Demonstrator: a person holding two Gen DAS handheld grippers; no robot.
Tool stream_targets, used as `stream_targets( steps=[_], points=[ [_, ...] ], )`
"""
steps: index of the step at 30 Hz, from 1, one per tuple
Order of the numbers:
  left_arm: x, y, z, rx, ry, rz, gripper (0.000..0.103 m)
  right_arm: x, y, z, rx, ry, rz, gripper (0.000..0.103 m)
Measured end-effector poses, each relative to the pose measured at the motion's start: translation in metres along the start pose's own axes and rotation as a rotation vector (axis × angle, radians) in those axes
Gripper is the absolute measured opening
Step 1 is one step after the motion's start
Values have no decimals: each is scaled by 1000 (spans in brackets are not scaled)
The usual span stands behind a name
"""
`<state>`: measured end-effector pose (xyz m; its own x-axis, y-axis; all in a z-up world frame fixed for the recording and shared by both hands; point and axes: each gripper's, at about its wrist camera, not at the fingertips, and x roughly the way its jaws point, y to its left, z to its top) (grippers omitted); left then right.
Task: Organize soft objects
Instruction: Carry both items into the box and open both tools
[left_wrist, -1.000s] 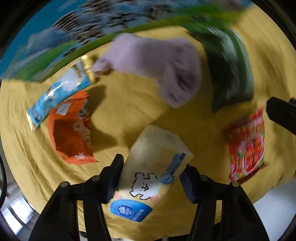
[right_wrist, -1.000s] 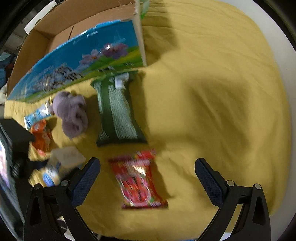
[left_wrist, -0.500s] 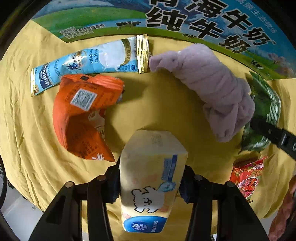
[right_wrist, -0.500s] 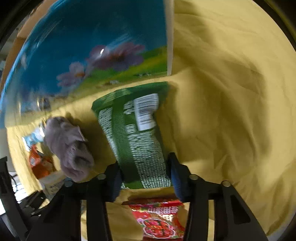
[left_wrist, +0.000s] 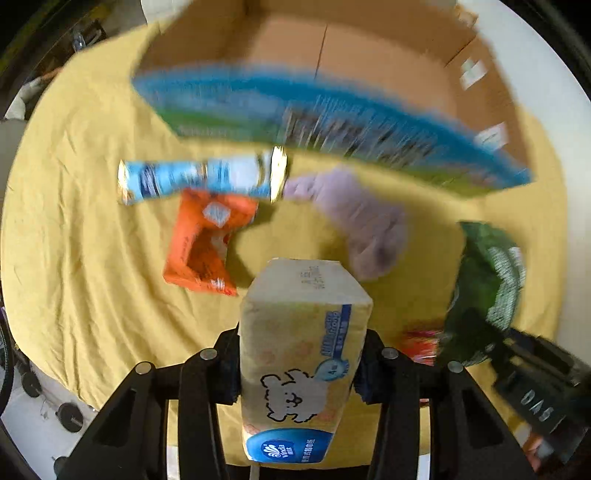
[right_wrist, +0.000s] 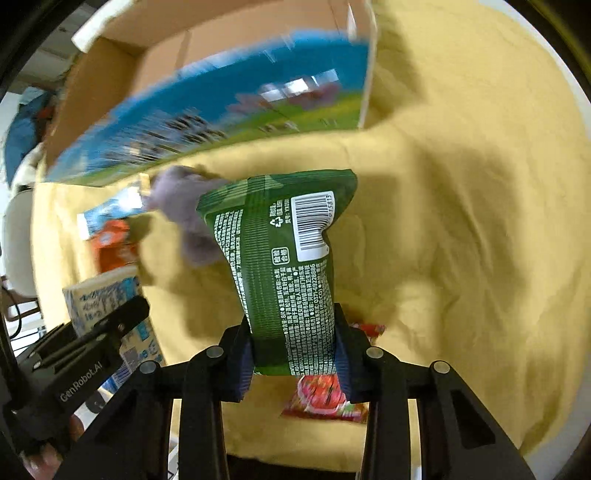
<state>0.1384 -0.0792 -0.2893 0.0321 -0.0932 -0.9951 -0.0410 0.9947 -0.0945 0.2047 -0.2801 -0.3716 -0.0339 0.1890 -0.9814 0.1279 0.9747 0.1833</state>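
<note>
Left wrist: tissue pack (left_wrist: 301, 354) clamped, cardboard box (left_wrist: 369, 66) rim ahead, open.

Left wrist view: mounted behind the left gripper (left_wrist: 301, 363), raised above the yellow cloth (left_wrist: 92, 240), facing forward toward the cardboard box (left_wrist: 369, 66); close range, background motion-blurred.

Right wrist view: behind the right gripper (right_wrist: 293, 356), likewise raised, facing the same box (right_wrist: 155, 59) from its right.

Shared: box, cloth, purple soft item (left_wrist: 362, 221) (right_wrist: 184, 206), and apparently each other's gripper at frame edge.
</note>
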Motion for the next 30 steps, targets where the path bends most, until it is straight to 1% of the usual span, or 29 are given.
stream_targets(
  steps=[2,4,6,7,9,10,12,15,17,21,22,25,26,30],
  points=[
    [-28,-4,3,13,-39,-7,41,-21,3,-1,-14,-30,25,38],
    [-55,-13,14,23,-81,-34,41,-46,13,-2,-31,-67,47,38],
    [-77,-17,33,37,-107,-47,41,-75,16,1,-42,-100,79,38],
    [-79,-18,52,40,-122,-60,41,-82,18,2,-47,-113,83,38],
    [-94,-25,72,50,-146,-72,41,-104,20,13,-52,-148,87,38],
    [-86,-20,81,51,-156,-76,41,-113,17,19,-53,-163,89,38],
    [-90,-24,105,56,-160,-85,41,-131,16,35,-41,-182,106,38],
    [-77,-18,151,52,-142,-99,41,-149,21,59,-40,-223,86,38],
    [-73,-16,175,39,-117,-112,41,-149,32,72,-35,-239,77,38],
    [-44,-18,224,42,-57,-130,42,-140,45,119,-14,-237,37,38],
    [-38,-18,235,41,-41,-139,42,-138,44,125,-8,-237,28,38],
    [-15,-20,262,52,0,-149,42,-118,49,157,12,-230,-13,38],
    [-9,-20,268,52,13,-151,42,-105,51,162,16,-227,-18,38],
    [23,-23,295,53,74,-189,42,-68,58,203,42,-192,-38,38]
  ],
)
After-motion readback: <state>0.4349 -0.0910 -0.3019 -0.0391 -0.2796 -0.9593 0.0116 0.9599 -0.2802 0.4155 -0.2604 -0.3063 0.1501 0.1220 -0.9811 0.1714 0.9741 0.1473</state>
